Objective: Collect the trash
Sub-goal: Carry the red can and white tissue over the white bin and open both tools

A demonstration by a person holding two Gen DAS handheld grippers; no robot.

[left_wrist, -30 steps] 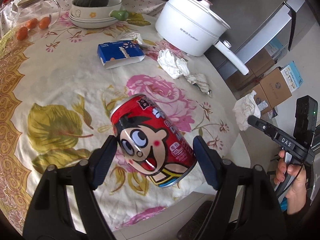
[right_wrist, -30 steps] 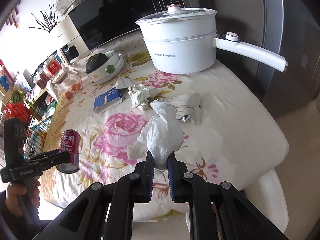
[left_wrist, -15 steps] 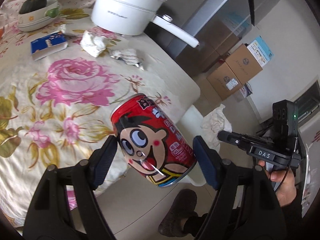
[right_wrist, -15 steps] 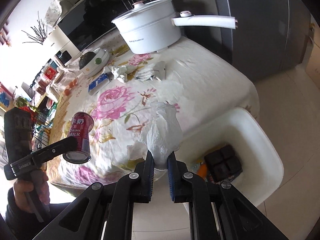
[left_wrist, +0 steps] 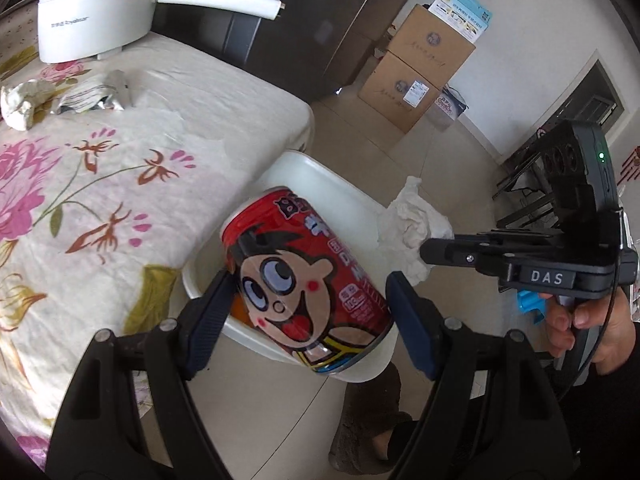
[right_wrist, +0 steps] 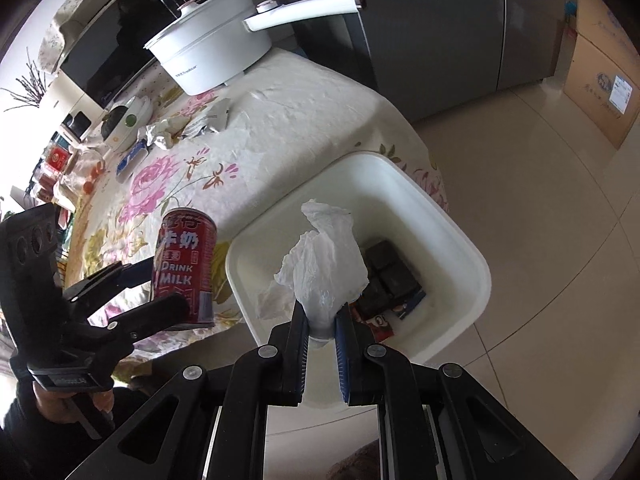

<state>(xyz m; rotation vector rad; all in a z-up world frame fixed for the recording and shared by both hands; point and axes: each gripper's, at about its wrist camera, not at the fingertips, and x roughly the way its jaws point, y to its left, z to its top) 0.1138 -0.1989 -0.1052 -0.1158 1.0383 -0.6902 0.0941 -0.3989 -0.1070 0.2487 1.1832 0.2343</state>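
Note:
My left gripper (left_wrist: 310, 304) is shut on a red milk can (left_wrist: 304, 288) with a cartoon face, held over the near rim of the white trash bin (left_wrist: 320, 176). The can (right_wrist: 185, 266) also shows in the right wrist view, just left of the bin (right_wrist: 472, 264). My right gripper (right_wrist: 322, 326) is shut on a crumpled white tissue (right_wrist: 326, 264), held above the bin's inside. The tissue (left_wrist: 412, 220) shows in the left wrist view beyond the can. Dark packets (right_wrist: 386, 276) lie in the bin.
The bin stands on the floor beside the table with a floral cloth (right_wrist: 280, 128). On the table are a white pot (right_wrist: 212, 56), crumpled paper (left_wrist: 20, 100), a foil wrapper (left_wrist: 94, 94) and a blue carton (right_wrist: 130, 160). Cardboard boxes (left_wrist: 416, 64) stand on the floor.
Both grippers have swung right, off the table and over the white bin, each still holding its item. The bin's inside has come into view.

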